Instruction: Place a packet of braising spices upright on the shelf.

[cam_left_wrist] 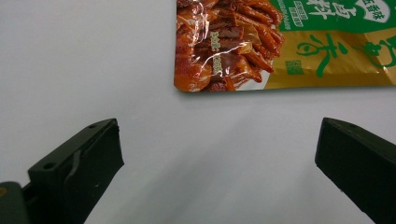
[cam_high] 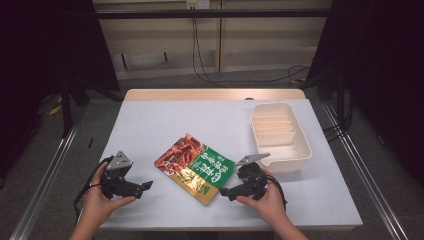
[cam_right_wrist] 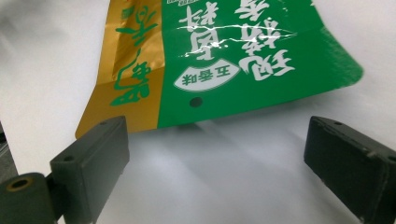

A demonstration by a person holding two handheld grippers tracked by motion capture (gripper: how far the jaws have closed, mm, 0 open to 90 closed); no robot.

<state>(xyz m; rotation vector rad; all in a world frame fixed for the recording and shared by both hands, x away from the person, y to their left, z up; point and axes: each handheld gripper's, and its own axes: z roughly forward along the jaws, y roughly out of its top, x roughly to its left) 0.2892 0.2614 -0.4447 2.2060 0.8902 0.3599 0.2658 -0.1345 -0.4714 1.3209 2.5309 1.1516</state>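
A flat snack packet (cam_high: 196, 166), red, gold and green with white lettering, lies at an angle on the white table top (cam_high: 165, 120) near the front middle. My left gripper (cam_high: 147, 187) rests low at the packet's left and points toward it, jaws wide with bare table between them. In the left gripper view the packet's red corner (cam_left_wrist: 219, 56) lies a little ahead of the left gripper (cam_left_wrist: 219, 149). My right gripper (cam_high: 224, 192) sits at the packet's front right end, open. In the right gripper view the green edge of the packet (cam_right_wrist: 233, 70) lies just beyond the right gripper (cam_right_wrist: 217, 151).
A white plastic bin (cam_high: 280, 135) with ribbed dividers stands at the right of the table, just behind my right hand. Cables (cam_high: 200, 55) run across the floor beyond the table's far edge. Dark curtains hang at both sides.
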